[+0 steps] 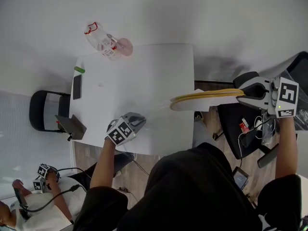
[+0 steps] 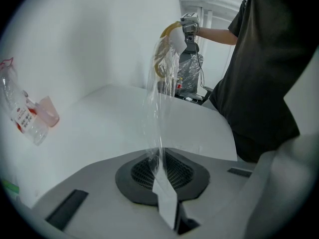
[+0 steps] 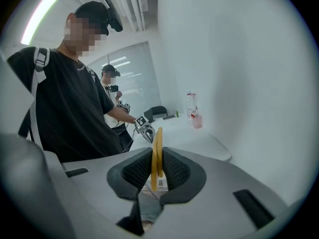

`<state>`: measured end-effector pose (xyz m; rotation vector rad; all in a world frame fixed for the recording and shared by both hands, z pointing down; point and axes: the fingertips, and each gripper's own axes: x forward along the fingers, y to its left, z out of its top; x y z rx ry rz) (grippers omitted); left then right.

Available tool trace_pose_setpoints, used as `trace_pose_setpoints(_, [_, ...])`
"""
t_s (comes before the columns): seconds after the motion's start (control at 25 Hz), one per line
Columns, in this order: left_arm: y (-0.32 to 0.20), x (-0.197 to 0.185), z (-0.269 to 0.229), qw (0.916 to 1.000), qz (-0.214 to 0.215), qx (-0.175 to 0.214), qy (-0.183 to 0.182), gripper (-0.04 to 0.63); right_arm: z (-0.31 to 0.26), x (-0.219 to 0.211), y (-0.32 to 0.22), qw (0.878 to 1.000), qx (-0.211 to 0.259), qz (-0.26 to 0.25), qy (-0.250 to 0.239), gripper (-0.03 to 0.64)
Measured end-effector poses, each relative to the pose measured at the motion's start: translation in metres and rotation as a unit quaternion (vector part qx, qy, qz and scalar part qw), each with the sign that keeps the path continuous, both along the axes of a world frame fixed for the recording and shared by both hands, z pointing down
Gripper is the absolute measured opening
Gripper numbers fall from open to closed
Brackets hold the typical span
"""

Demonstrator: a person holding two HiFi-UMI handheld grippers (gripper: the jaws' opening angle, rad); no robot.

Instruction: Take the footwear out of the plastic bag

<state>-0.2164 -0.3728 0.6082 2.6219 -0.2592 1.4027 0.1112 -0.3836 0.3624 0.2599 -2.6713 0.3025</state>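
Observation:
A pair of flat yellow footwear [image 1: 207, 96] hangs in the air past the white table's [image 1: 144, 76] right edge. My right gripper [image 1: 243, 94] is shut on its heel end, and in the right gripper view the soles [image 3: 156, 156] stand on edge between the pads. A clear plastic bag [image 2: 160, 98] stretches from the footwear [image 2: 167, 44] down to my left gripper [image 2: 160, 171], which is shut on the bag's end. In the head view the left gripper [image 1: 138, 121] sits near the table's front edge, and the bag [image 1: 188, 105] still wraps the footwear's toe end.
A plastic bottle [image 1: 102, 40] and a pink cup [image 1: 124, 46] stand at the table's far corner. A phone [image 1: 77, 86], a green item [image 1: 79, 70] and a black stand [image 1: 72, 125] lie along the left side. A black office chair [image 1: 248, 124] is under my right gripper. Another person [image 1: 43, 201] sits lower left.

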Motion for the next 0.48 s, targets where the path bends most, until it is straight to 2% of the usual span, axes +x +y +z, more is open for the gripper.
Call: trace_pose_setpoints(0.48, [-0.004, -0.005, -0.006, 0.9992, -0.035, 0.006, 0.021, 0.034, -0.029, 0.009, -0.016, 0.999, 0.024, 0.021, -0.033, 0.065])
